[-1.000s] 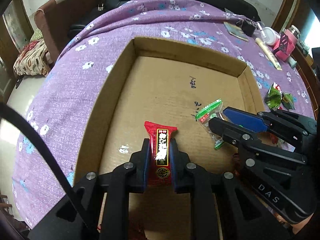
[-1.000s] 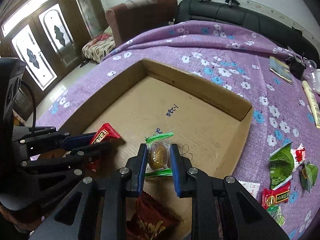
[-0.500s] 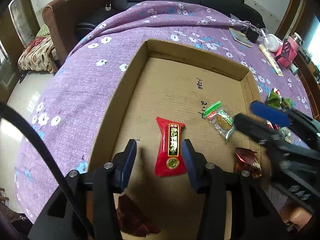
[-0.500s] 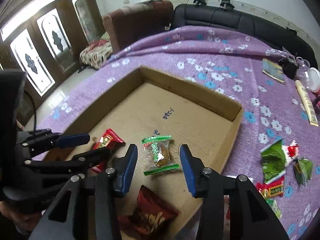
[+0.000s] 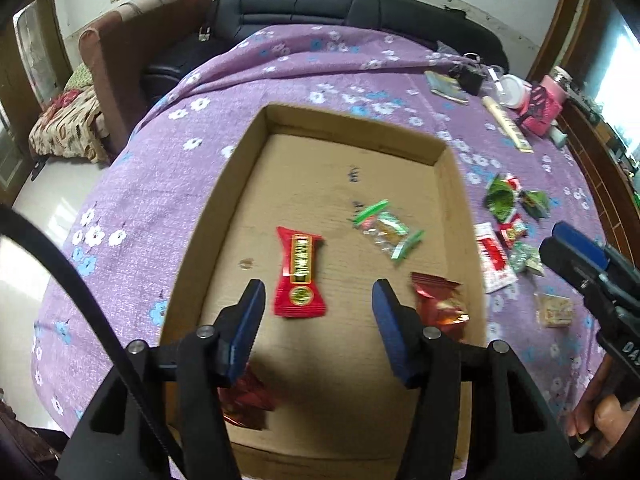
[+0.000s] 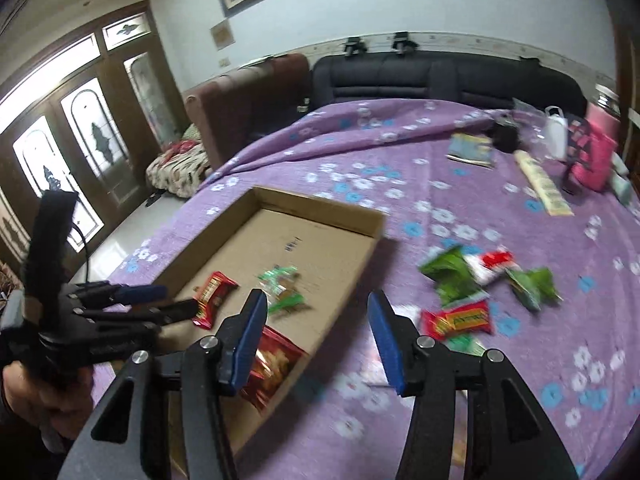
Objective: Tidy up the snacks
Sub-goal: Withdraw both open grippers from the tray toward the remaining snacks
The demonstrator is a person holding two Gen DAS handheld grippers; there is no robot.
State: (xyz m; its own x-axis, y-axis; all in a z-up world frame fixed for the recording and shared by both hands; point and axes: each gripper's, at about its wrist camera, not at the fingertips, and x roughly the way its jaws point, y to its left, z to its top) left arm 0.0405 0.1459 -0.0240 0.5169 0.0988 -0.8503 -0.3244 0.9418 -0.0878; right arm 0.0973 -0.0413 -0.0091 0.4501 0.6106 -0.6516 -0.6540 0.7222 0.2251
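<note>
A shallow cardboard box (image 5: 352, 122) (image 6: 320, 204) lies on the purple flowered cloth. On its floor are a red snack bar (image 5: 299, 274) (image 6: 212, 298), a clear candy with green ends (image 5: 386, 230) (image 6: 282, 286) and a dark red foil packet (image 5: 440, 308) (image 6: 272, 364). My left gripper (image 5: 318, 304) (image 6: 172, 300) hovers over the red bar, its jaws opening and clear of the bar. Off to the right, my right gripper (image 6: 317, 298) (image 5: 580, 252) hangs above the box's right rim, its jaws opening with nothing between them.
Loose green and red snacks (image 6: 460, 292) (image 5: 512, 208) lie on the cloth right of the box. A book (image 6: 470, 150), a pink container (image 6: 592, 156) and a long pale packet (image 6: 542, 188) sit at the far right. Another red packet (image 5: 244, 400) lies in the box's near corner. A black sofa (image 5: 340, 8) stands behind.
Both grippers opened and let go: the red bar and the green-ended candy now lie loose in the box. The left gripper rose; the right one lifted and swung right, towards the loose snacks.
</note>
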